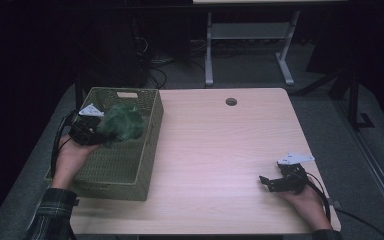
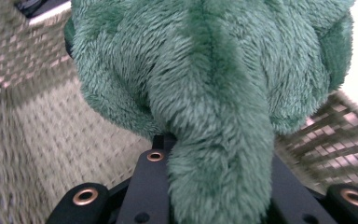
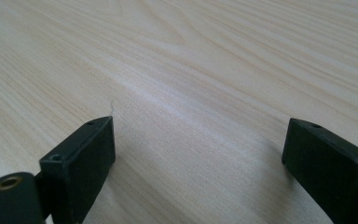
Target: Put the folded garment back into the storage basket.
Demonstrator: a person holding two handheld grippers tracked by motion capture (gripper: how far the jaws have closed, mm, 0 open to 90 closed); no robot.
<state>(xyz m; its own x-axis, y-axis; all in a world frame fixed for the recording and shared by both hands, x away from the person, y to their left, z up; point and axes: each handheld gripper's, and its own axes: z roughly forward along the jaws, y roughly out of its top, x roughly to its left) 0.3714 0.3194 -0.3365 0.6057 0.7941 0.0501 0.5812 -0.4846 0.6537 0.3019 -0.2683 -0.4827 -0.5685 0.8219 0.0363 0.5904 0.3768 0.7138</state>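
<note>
Hanging over the woven basket (image 1: 130, 170), green plush toy (image 1: 122, 122) clamped by one fuzzy limb in left gripper (image 1: 96, 134); limb running back toward the camera in the left gripper view. Basket walls close around. Right gripper (image 1: 266, 183) spread wide, low over bare wooden table (image 1: 220, 145), well apart.

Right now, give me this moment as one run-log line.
left gripper: shut on green plush toy, over basket | right gripper: open, holding nothing, low over table
</note>
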